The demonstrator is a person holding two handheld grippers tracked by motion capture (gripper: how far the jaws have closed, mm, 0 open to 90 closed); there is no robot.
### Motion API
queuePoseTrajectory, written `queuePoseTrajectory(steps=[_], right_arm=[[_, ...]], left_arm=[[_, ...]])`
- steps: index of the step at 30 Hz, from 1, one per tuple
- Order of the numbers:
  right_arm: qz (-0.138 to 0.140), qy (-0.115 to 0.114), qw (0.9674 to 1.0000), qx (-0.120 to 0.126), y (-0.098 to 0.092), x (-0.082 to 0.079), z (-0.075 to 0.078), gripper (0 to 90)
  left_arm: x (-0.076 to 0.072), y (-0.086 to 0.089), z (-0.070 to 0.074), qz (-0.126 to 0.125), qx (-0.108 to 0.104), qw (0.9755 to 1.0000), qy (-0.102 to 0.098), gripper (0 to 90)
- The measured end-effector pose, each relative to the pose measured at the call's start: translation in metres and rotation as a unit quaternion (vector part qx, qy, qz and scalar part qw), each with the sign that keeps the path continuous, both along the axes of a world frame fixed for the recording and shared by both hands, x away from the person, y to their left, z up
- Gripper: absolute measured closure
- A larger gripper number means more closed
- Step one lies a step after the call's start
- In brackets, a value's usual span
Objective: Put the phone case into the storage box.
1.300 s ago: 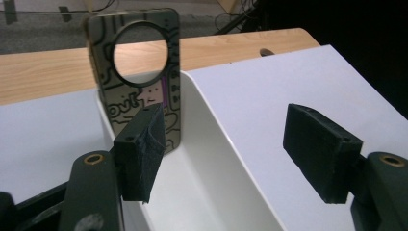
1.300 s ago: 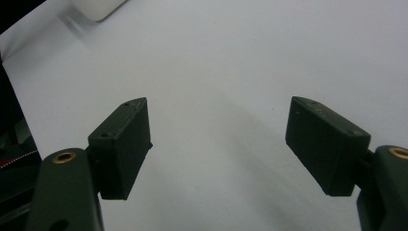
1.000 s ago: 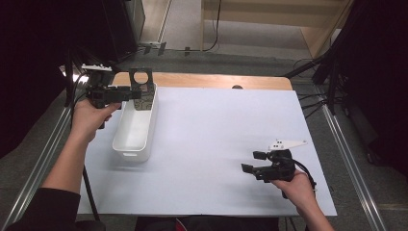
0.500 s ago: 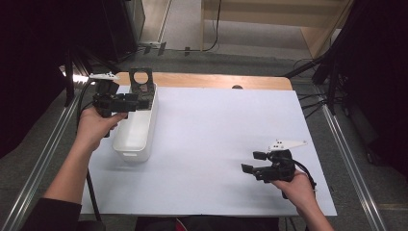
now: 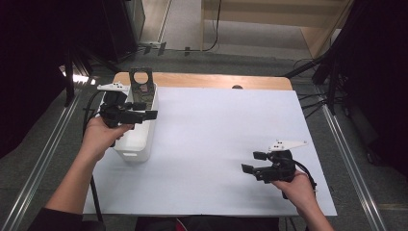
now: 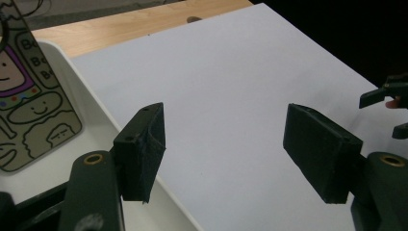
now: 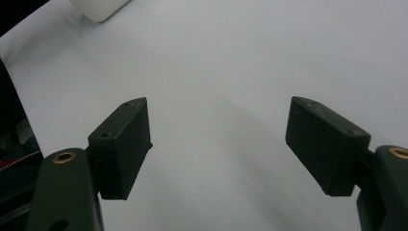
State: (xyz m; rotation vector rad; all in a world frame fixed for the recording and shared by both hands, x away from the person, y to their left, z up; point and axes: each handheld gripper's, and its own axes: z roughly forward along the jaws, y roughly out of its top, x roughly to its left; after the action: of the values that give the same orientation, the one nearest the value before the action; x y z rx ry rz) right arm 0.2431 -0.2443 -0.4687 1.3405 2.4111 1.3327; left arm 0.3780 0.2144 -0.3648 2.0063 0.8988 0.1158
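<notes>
A white plastic bin (image 5: 136, 144) stands at the left of the white sheet (image 5: 226, 125). In its far end a dark printed card (image 5: 142, 80) with a round hole leans upright; in the left gripper view the card (image 6: 24, 96) shows cartoon faces. My left gripper (image 5: 146, 110) hovers over the bin, pointing right, open and empty. In its own view the left gripper (image 6: 223, 139) straddles the bin's right rim (image 6: 96, 115). Near the front right, my right gripper (image 5: 252, 162) is held just above the sheet, open with nothing between its fingers, as its own view (image 7: 219, 139) confirms.
A wooden table edge (image 5: 216, 81) shows beyond the sheet. Metal rails (image 5: 43, 154) run along both sides of the table. A corner of the bin (image 7: 98, 7) is at the top of the right gripper view. Bare sheet lies between the two grippers.
My left hand has carried its gripper to the right and nearer to me, from beside the bin's far left to over the bin. The right gripper has stayed put.
</notes>
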Motion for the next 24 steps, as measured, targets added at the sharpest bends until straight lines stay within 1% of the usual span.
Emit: queuePoseTrajectory(steps=[2, 5, 8, 11, 13, 19, 21, 24], right_arm=[[-0.001, 0.000, 1.0000, 0.000, 0.000, 0.000, 0.000, 23.2], [0.000, 0.000, 1.0000, 0.000, 0.000, 0.000, 0.000, 23.2], [0.000, 0.001, 1.0000, 0.000, 0.000, -0.001, 0.000, 23.2], [0.000, -0.001, 1.0000, -0.001, -0.001, -0.001, 0.001, 23.2], [0.000, -0.001, 1.0000, 0.000, 0.000, -0.001, 0.001, 23.2], [-0.001, -0.001, 1.0000, -0.001, 0.000, -0.001, 0.001, 23.2], [-0.001, -0.001, 1.0000, -0.001, 0.000, -0.001, 0.001, 23.2], [0.000, 0.000, 1.0000, -0.001, 0.000, -0.002, 0.001, 23.2]], left_arm=[[-0.004, -0.002, -0.002, -0.004, 0.000, 1.0000, -0.005, 31.3], [-0.009, -0.004, -0.004, -0.009, -0.001, 1.0000, -0.005, 31.3], [-0.015, -0.005, -0.006, -0.018, -0.003, 0.9998, -0.009, 31.3], [-0.023, -0.008, -0.008, -0.035, -0.002, 0.9993, -0.015, 31.3], [-0.027, -0.009, -0.009, -0.040, 0.000, 0.9990, -0.020, 31.3], [-0.039, -0.013, -0.010, -0.057, -0.002, 0.9979, -0.031, 31.3], [-0.044, -0.015, -0.012, -0.062, -0.004, 0.9976, -0.028, 31.3], [-0.049, -0.018, -0.015, -0.069, 0.006, 0.9971, -0.030, 31.3]])
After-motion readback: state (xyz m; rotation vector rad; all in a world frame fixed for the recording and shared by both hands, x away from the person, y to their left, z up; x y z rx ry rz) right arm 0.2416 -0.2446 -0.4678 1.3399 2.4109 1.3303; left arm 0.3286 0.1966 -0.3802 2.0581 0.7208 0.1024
